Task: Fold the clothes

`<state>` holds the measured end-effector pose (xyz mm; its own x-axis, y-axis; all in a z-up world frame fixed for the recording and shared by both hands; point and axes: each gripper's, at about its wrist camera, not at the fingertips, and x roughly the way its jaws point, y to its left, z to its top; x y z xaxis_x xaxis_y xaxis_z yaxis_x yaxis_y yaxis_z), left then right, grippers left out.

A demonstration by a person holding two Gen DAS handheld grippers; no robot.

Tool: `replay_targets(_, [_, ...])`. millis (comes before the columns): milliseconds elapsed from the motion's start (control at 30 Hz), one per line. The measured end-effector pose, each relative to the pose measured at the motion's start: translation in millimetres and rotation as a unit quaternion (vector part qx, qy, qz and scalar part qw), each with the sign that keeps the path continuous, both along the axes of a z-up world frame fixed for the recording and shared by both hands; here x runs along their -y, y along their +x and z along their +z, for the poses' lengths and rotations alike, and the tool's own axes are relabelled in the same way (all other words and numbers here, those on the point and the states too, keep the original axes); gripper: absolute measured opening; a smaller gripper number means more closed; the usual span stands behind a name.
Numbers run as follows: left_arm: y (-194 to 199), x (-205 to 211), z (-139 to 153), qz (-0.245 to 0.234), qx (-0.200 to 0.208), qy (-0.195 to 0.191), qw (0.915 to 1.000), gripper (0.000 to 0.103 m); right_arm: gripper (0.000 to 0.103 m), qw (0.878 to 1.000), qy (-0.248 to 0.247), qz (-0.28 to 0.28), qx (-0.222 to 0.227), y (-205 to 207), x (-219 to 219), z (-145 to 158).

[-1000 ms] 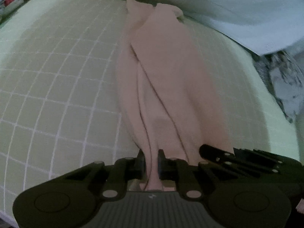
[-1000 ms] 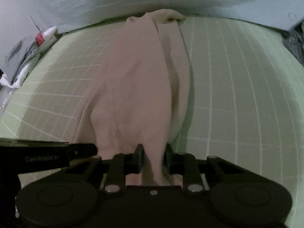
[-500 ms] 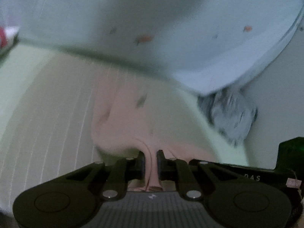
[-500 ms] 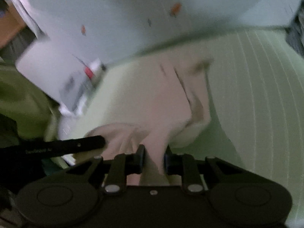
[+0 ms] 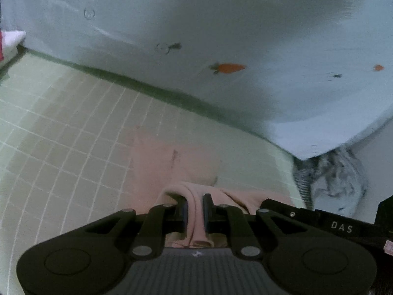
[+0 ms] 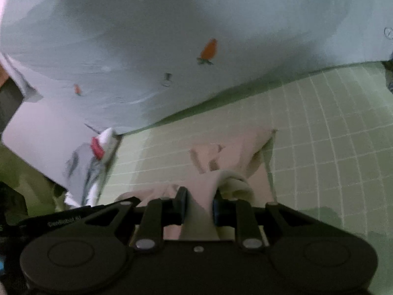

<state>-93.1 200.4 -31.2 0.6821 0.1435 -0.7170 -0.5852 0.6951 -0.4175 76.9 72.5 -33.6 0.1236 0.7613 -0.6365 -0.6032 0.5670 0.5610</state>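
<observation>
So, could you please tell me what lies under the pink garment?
The pale green gridded mat shows around the pink garment; whatever lies directly beneath is covered.

your left wrist camera sits just behind the left gripper (image 5: 195,207), low and close over the green grid mat (image 5: 73,132), looking forward toward the pale blue sheet (image 5: 221,24). your right wrist camera rides likewise behind the right gripper (image 6: 197,202), facing the same way. both views share the pink garment (image 5: 169,164), mat and sheet, and each catches the other gripper at its inner edge.
</observation>
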Motion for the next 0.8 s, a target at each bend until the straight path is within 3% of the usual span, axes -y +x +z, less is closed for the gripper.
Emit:
replay_targets(167, [39,-44,-42,0.010,-0.038,-0.023,0.9990,0.014,0.023,0.999,-0.033,-0.017,-0.029,36,-34,-38])
replay_targets(267, [54,-68,-62,0.039,-0.057,-0.050,0.9964,0.023,0.030,0.996,-0.051,-0.038,-0.060,66,-56,-63])
replay_targets(300, [55,-73,-60,0.048,-0.061,-0.050,0.9957,0.028,0.035,0.995,-0.050,-0.052,-0.069,74,-59,-66])
replay_targets(333, [56,-78,-58,0.058,-0.064,-0.048,0.9951,0.031,0.048,0.994,-0.046,-0.068,-0.072,82,-60,-65])
replay_targets(367, [53,-81,-51,0.069,-0.057,-0.031,0.9955,0.044,0.057,0.994,-0.038,-0.083,-0.065,87,-60,-61])
replay_targets(400, [49,-83,-45,0.080,-0.050,-0.012,0.9954,0.067,0.070,0.994,-0.026,-0.096,-0.045,90,-56,-54])
replay_targets(433, [44,-84,-38,0.096,-0.044,0.010,0.9943,0.079,0.080,0.994,-0.015,-0.108,-0.023,92,-52,-47])
replay_targets(467, [38,-85,-35,0.111,-0.042,0.027,0.9925,0.092,0.082,0.993,-0.009,-0.114,-0.001,92,-48,-41])
replay_targets(567, [25,-86,-38,0.129,-0.055,0.047,0.9890,0.093,0.086,0.993,-0.018,-0.112,0.037,88,-40,-37])
replay_targets(700, [16,-81,-70,0.120,-0.089,-0.014,0.9887,0.093,0.091,0.995,-0.040,-0.079,0.053,74,-43,-50])
replay_targets(800, [15,-72,-90,0.101,-0.089,-0.062,0.9890,0.093,0.091,0.996,-0.068,-0.047,0.036,68,-51,-70])
